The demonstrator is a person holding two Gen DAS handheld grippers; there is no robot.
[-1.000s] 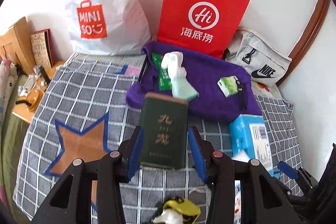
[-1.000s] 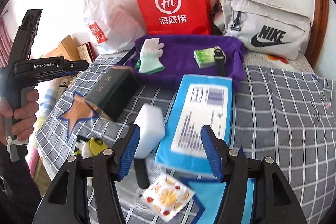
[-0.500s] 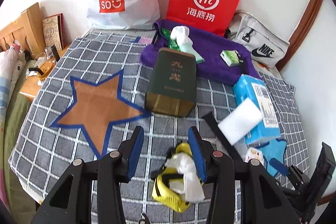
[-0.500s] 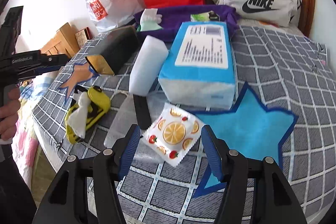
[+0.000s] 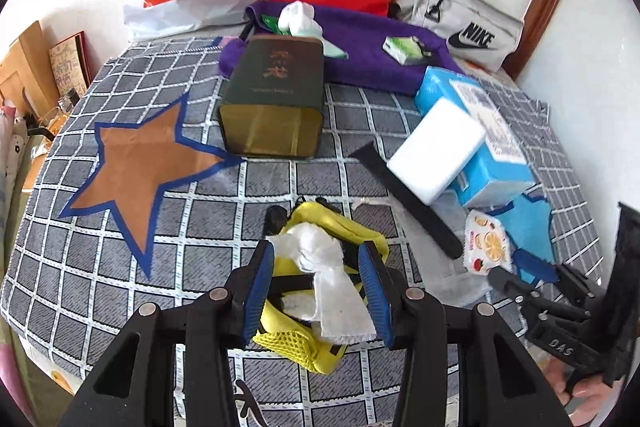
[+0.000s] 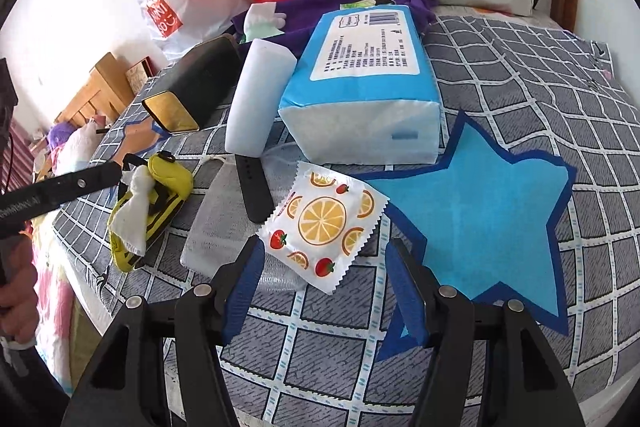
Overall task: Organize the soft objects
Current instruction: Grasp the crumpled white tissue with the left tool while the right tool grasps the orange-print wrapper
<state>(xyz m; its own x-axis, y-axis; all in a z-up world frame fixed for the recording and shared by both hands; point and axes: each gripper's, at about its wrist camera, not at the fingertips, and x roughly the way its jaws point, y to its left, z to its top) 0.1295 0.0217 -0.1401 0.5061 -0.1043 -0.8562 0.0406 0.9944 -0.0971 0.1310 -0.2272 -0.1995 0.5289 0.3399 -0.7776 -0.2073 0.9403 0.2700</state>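
White tissue (image 5: 328, 267) hides the yellow pouch (image 5: 304, 339) between the open, empty left hand-held gripper (image 5: 320, 291).

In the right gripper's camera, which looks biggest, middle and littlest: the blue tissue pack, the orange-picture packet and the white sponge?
1. Blue tissue pack, clearly the biggest.
2. and 3. White sponge and orange-picture packet look about alike. The packet lies nearer the camera, which makes it seem larger, so I won't rank those two.
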